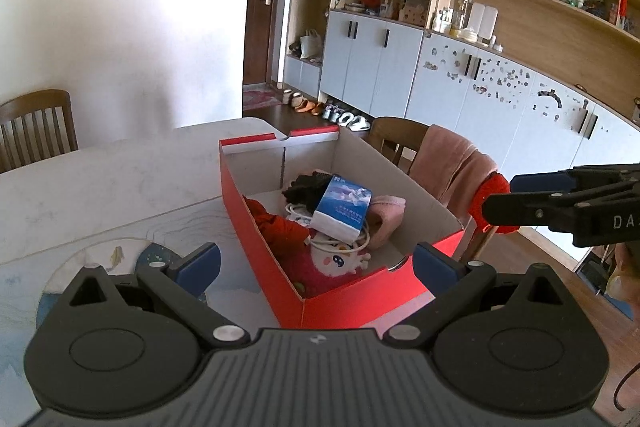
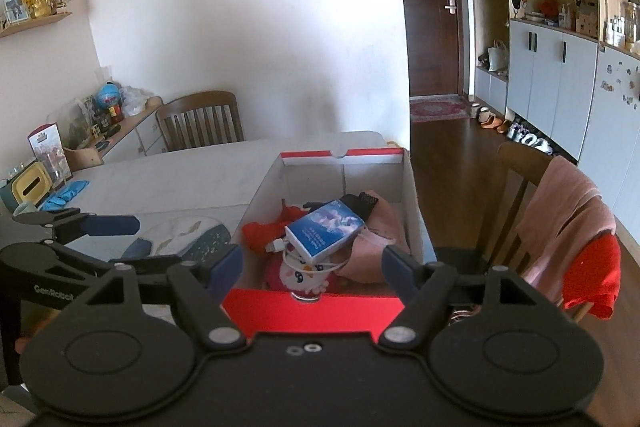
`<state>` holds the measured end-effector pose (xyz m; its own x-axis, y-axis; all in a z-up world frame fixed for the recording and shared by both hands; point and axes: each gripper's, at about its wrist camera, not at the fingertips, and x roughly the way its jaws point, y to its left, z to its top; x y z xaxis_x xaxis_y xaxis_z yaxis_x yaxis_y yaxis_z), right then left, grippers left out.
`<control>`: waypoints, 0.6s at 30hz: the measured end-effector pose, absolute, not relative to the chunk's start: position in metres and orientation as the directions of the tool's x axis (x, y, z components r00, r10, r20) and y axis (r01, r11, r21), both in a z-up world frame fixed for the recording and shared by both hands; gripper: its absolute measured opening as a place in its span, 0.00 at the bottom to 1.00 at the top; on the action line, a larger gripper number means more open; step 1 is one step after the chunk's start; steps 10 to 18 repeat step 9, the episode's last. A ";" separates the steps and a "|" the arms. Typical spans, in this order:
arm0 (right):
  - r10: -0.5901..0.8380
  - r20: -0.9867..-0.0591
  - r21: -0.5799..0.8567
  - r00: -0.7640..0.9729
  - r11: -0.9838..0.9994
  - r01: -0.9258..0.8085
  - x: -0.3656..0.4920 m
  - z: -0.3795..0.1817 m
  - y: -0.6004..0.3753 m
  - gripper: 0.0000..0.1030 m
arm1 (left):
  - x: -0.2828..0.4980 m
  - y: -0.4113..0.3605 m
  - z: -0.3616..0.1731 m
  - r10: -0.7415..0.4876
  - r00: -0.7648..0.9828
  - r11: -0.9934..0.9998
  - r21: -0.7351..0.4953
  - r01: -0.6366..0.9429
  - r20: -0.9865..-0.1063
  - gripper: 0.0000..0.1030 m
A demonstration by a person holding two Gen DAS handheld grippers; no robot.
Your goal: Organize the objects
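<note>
Red cardboard box [image 2: 320, 311] sits on the table [image 1: 100, 179], holding one blue tissue pack [image 2: 325, 230], one plush toy [image 1: 340, 263] and assorted cloth items. I hold both the left gripper [image 1: 316, 263] and right gripper [image 2: 312, 263] spread, empty. I judge loading nearly finished; next, locate remaining objects.

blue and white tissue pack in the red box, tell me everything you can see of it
The blue and white tissue pack is a soft rectangular packet, blue on its printed top with a cloud-like picture, white along its sides. It lies tilted on top of the pile inside the red cardboard box, resting on a coiled white cable and a pink cloth, with a black fabric item behind it. Neither gripper touches it.
</note>
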<state>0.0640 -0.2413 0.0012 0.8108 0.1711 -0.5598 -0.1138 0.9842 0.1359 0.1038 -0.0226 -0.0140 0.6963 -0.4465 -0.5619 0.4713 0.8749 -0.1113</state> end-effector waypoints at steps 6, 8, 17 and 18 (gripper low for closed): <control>0.173 -0.565 0.134 0.807 0.984 -0.118 0.063 -0.001 -0.239 0.74 | 0.104 -0.022 -0.015 -0.441 0.698 0.878 -0.108 0.467 -0.564 1.00; 0.174 -0.566 0.136 0.806 0.984 -0.116 0.063 -0.001 -0.240 0.74 | 0.104 -0.023 -0.015 -0.435 0.702 0.881 -0.106 0.462 -0.564 1.00; 0.173 -0.568 0.135 0.805 0.984 -0.116 0.063 -0.001 -0.240 0.74 | 0.104 -0.022 -0.015 -0.437 0.700 0.880 -0.106 0.464 -0.565 1.00; 0.173 -0.568 0.135 0.805 0.984 -0.116 0.063 -0.001 -0.240 0.74 | 0.104 -0.022 -0.015 -0.437 0.700 0.880 -0.106 0.464 -0.565 1.00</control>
